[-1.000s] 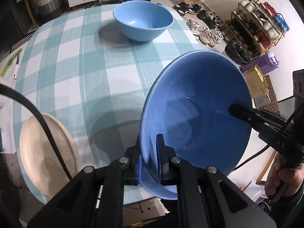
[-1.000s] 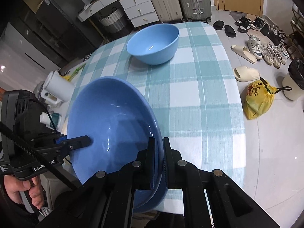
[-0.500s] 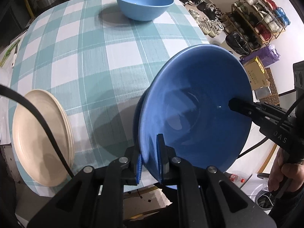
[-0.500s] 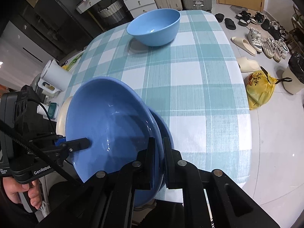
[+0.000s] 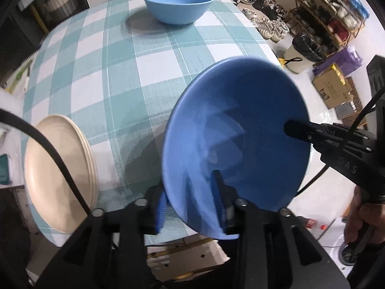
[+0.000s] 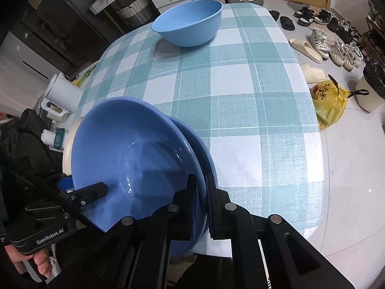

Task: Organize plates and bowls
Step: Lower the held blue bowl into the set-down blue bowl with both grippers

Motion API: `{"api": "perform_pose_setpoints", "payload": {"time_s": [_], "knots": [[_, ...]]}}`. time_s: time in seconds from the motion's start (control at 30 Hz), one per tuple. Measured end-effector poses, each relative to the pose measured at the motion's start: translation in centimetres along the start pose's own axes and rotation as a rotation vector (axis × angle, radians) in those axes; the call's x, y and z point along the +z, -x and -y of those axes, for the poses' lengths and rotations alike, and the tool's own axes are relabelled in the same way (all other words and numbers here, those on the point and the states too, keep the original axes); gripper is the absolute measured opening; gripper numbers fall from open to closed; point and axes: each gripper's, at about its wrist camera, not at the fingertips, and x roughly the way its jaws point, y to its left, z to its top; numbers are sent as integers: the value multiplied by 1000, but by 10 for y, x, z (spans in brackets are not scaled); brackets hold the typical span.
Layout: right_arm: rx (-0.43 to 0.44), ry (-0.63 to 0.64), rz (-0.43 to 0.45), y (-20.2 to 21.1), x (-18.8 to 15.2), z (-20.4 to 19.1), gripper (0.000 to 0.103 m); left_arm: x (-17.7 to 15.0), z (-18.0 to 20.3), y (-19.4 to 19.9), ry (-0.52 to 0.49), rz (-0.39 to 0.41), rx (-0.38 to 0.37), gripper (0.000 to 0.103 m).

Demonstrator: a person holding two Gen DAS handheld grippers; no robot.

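Our left fingers (image 5: 190, 200) have just been opening, and now stand apart on either side of the near rim of the dark bowl (image 5: 240, 139), no longer pinching it; our right fingers (image 6: 201, 207) are closed tight on the opposite rim. The bowl sits nested in a second dark blue bowl (image 6: 204, 154) at the near edge of the table (image 6: 240, 84), just beside the cream plates (image 5: 55, 171), while a lighter bowl (image 5: 178, 0) waits well apart at the far side. We judge the step in hand to be setting this bowl down into the stack and letting go. To do it well, we should let the right side settle until the bowl lies level and fully seated in the one beneath, then part the right fingers without dragging the rim sideways. We should lift both grippers straight up so the inner finger clears the wall of the bowl. The stack is close to the table edge, so any nudge toward us could tip it off
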Motion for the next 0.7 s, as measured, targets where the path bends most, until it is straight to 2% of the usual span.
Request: {"api": "perform_pose_setpoints", "payload": {"time_s": [0.1,0.4,0.63,0.7], "knots": [[3,1,3,1,-2,0,8,0,3,0,-23,10,46,39],[-5,3,36,11,-2,-1,8,-2,-2,0,-32,33,82,40],[-45,-19,79,14,-6,7,8,-8,-5,-11,-22,41,89,40],[-48,-24,75,10,-7,9,15,-9,-8,-18,-7,35,67,40]]}}
